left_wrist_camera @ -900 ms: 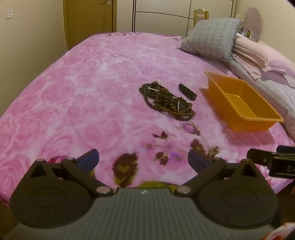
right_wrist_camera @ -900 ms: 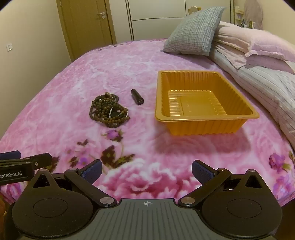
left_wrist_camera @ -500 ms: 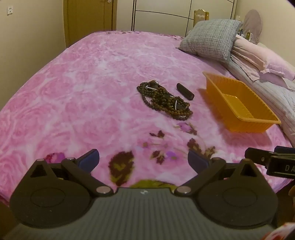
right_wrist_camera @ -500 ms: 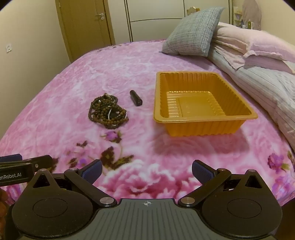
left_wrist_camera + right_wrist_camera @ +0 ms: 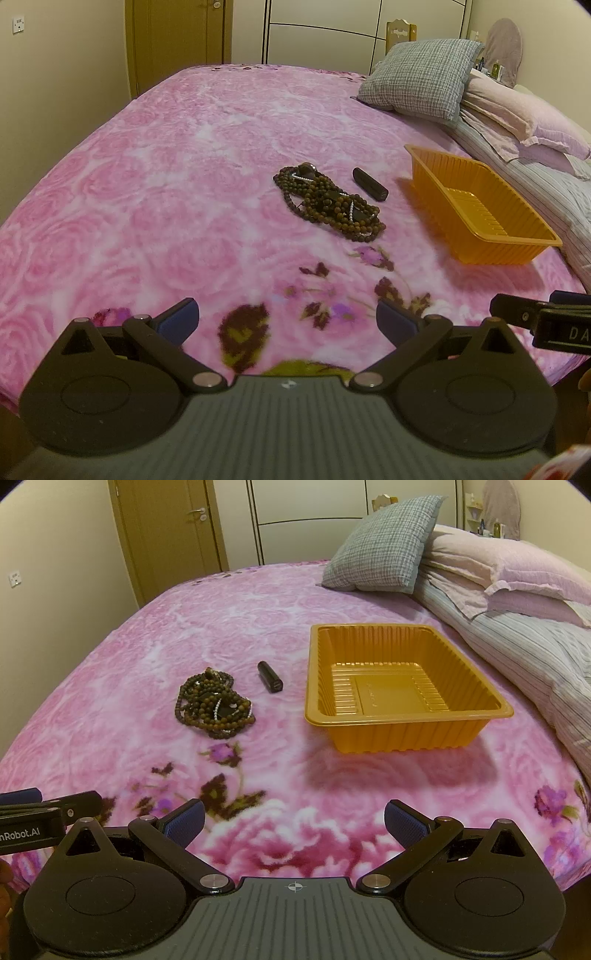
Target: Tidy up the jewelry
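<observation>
A tangled pile of brown bead necklaces (image 5: pixel 330 204) lies on the pink floral bedspread; it also shows in the right wrist view (image 5: pixel 214 702). A small dark cylinder (image 5: pixel 370 184) lies just right of it, seen too in the right wrist view (image 5: pixel 270 676). An empty orange plastic tray (image 5: pixel 402 686) stands to the right, also in the left wrist view (image 5: pixel 476 206). My left gripper (image 5: pixel 287 319) is open and empty near the bed's front edge, well short of the beads. My right gripper (image 5: pixel 294 819) is open and empty, short of the tray.
A grey checked pillow (image 5: pixel 380 559) and pink pillows (image 5: pixel 517 576) lie at the head of the bed on the right. A striped quilt (image 5: pixel 535 657) runs beside the tray. A door (image 5: pixel 170 535) and wardrobe stand behind the bed.
Both grippers have crept slightly forward over the bed; the beads and tray sit a little lower in view. Jaws stay open. Nothing was grasped.
</observation>
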Available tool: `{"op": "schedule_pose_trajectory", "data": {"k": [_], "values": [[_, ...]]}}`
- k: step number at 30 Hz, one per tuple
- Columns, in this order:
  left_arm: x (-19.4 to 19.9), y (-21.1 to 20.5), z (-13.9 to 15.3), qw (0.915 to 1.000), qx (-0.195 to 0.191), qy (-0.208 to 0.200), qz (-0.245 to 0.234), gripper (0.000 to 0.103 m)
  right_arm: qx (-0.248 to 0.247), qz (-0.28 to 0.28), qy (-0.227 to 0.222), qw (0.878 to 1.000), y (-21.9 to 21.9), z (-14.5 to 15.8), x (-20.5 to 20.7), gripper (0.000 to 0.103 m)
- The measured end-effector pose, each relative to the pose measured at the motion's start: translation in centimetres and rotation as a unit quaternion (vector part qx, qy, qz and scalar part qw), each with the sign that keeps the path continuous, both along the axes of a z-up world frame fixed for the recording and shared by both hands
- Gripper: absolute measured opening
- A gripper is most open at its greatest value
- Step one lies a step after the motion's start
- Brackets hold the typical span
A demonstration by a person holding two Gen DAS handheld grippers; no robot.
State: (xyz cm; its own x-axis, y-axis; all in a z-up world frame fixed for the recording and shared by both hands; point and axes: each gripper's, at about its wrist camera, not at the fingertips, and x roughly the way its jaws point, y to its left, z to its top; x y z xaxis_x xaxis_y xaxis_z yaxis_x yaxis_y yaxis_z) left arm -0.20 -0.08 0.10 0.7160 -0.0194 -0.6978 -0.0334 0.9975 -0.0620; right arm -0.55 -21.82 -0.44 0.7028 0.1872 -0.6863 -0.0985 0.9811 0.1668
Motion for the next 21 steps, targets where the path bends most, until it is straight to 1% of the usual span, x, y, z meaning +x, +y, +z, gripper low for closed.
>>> {"op": "schedule_pose_trajectory", "data": {"k": [21], "values": [[0.22, 0.05, 0.35, 1.0, -0.002, 0.0, -0.003, 0.101, 0.001, -0.005, -0.003, 1.0, -0.11, 0.22, 0.37, 0.103]]}}
